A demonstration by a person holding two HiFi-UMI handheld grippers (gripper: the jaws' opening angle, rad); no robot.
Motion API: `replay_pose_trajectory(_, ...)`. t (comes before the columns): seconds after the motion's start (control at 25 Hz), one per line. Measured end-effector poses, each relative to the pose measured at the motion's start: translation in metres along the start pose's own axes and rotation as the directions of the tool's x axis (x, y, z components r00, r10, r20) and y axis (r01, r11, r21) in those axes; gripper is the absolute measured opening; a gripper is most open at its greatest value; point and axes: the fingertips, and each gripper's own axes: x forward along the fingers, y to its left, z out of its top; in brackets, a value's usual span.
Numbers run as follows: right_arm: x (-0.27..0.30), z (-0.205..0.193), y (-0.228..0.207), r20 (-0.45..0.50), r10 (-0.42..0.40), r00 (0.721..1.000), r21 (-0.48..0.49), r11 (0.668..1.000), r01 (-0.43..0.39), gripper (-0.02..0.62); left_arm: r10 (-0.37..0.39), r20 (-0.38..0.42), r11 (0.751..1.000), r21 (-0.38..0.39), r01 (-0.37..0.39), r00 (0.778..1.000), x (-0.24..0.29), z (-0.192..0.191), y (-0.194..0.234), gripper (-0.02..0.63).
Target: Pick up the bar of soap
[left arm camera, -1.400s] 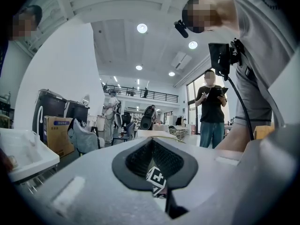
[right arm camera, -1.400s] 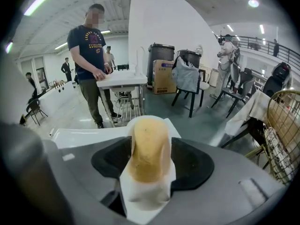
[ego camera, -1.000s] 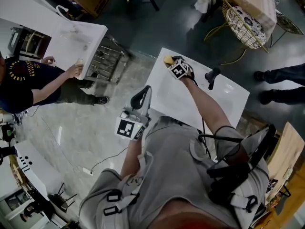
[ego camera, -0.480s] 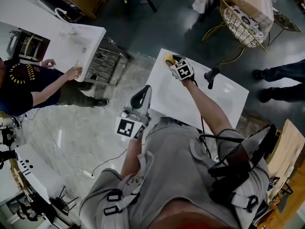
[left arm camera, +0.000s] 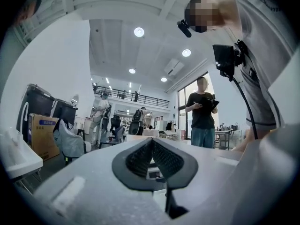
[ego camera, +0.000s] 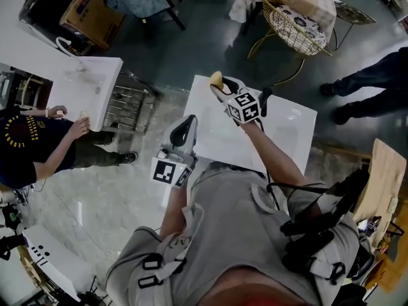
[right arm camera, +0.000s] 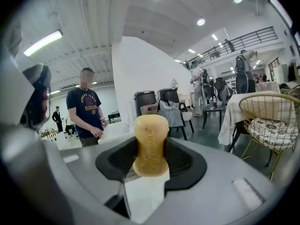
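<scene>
- White counter (ego camera: 89, 85) at the far left of the head view, with a person in a dark shirt (ego camera: 29, 142) at it. Neither one matters to my job.
- Next across, my left gripper (ego camera: 185, 129) hangs just off the near-left edge of the white basin top (ego camera: 287, 132). Its own view shows the two pads pressed together with nothing between them, so it is idle.
- Then comes the tan bar of soap (right arm camera: 151, 144), clamped between the pads of my right gripper (ego camera: 224, 88). It stands on end and pokes well past the jaw tips, with only its lower part pinched. From the head view it sits over the far-left corner of the basin top. I judge it is already off the surface.
- Just right of that hand, the black tap (ego camera: 264, 99) rises from the basin top, close to the gripper's marker cube.
- As I read it, the grasp is made and the pick-up is nearly done.
- Next I should hold the squeeze as it is and keep the wrist steady and clear of the tap. Soap is slick, and a harder pinch or a tilt could shoot it out.
</scene>
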Motion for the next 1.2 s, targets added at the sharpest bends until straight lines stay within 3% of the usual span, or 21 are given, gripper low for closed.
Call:
replay_pose_trajectory(0.32, -0.119, 0.085, 0.010, 0.194, -0.082, 0.978, -0.017, 0.996, 0.087, 0.183, -0.129, 0.042, 0.992, 0.020, 0.128, 0.991, 0.034, 0.022, -0.030, -0.006)
replay_pose_trajectory(0.76, -0.309, 0.140, 0.022, 0.425, -0.246, 0.871, 0.036, 0.966, 0.256, 0.183, -0.280, 0.102, 0.960, 0.032, 0.278, 0.954, 0.076, 0.044, -0.089, -0.006)
replay_pose_trajectory(0.96, -0.341, 0.140, 0.020, 0.445, -0.284, 0.849, 0.059, 0.955, 0.289, 0.183, -0.306, 0.108, 0.952, 0.026, 0.305, 0.946, 0.082, 0.045, -0.107, -0.006)
replay_pose_trajectory(1.2, -0.337, 0.139, 0.015, 0.446, -0.281, 0.850, 0.073, 0.958, 0.278, 0.183, -0.300, 0.098, 0.954, 0.022, 0.299, 0.949, 0.085, 0.042, -0.109, -0.006)
